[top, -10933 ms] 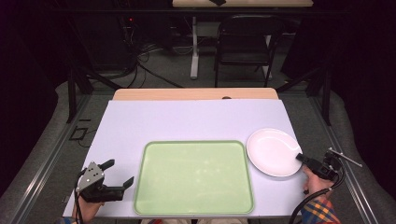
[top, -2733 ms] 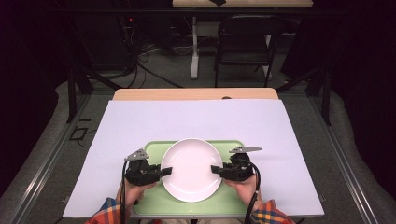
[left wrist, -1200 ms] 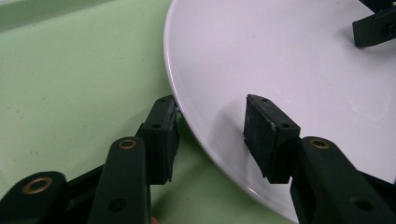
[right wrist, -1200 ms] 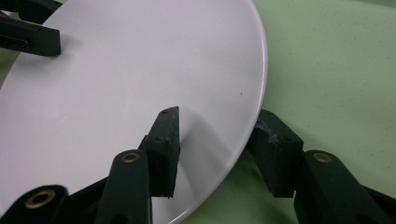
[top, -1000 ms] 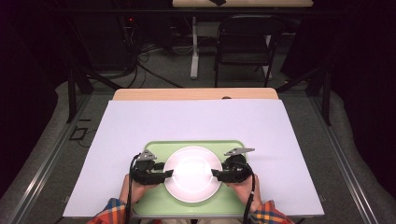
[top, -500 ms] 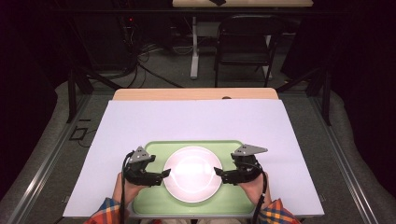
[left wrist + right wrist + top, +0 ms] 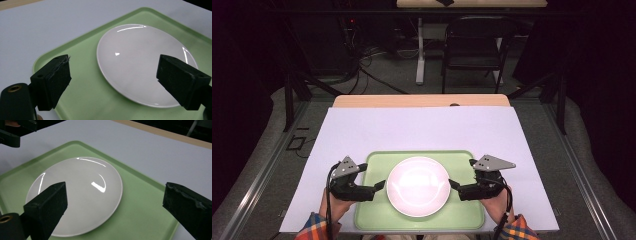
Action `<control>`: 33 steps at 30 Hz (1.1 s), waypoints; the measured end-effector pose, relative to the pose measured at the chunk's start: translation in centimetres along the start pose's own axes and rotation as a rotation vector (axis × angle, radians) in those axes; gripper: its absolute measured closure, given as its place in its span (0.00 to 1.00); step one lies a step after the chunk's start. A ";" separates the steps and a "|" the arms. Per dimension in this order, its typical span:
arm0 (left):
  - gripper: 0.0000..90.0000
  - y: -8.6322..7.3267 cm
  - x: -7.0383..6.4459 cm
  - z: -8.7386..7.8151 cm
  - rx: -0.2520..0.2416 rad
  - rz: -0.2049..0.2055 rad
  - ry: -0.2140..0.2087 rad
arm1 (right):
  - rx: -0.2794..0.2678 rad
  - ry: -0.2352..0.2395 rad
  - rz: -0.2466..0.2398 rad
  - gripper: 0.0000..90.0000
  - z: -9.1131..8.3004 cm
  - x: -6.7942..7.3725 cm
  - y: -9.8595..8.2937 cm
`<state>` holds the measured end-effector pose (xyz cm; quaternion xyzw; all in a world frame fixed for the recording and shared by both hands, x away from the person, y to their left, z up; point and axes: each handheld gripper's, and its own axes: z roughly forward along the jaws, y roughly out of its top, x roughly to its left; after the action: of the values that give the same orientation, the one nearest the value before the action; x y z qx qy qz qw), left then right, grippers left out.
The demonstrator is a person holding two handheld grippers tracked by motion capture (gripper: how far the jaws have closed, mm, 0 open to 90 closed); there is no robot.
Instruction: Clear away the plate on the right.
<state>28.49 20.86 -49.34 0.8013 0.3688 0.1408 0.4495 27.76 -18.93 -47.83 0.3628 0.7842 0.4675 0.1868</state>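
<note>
A white plate (image 7: 417, 185) lies flat in the middle of the green tray (image 7: 464, 216); it also lies ahead of the jaws in the left gripper view, plate (image 7: 142, 67) on tray (image 7: 82, 97), and in the right gripper view, plate (image 7: 77, 192) on tray (image 7: 140, 207). My left gripper (image 7: 379, 186) sits just off the plate's left rim, open, its jaws wide with nothing between them (image 7: 113, 85). My right gripper (image 7: 454, 185) mirrors it at the plate's right rim, also open and apart from the plate (image 7: 117, 212).
The tray rests near the front edge of a white-covered table (image 7: 422, 130). A wooden strip (image 7: 422, 101) runs along the table's far edge. Beyond it stand a dark chair (image 7: 477, 45) and cables on the floor.
Both grippers held the plate over the tray, lowered it, then let go. In the last half second they have opened and drawn slightly outward from the rim.
</note>
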 end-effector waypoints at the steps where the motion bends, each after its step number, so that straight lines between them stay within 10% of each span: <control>1: 0.13 -0.1 0.1 -0.2 -0.001 0.001 0.004 | -0.001 -0.001 -0.002 0.05 -0.1 0.0 0.0; 33: 0.08 -3.2 3.5 -7.2 -0.095 -0.019 0.145 | -0.095 -0.161 0.057 0.00 -8.9 -4.2 -5.1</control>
<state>25.40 28.89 -48.35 0.7632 0.4010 0.2116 0.4603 22.95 -28.88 -48.05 0.4122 0.7328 0.4786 0.2530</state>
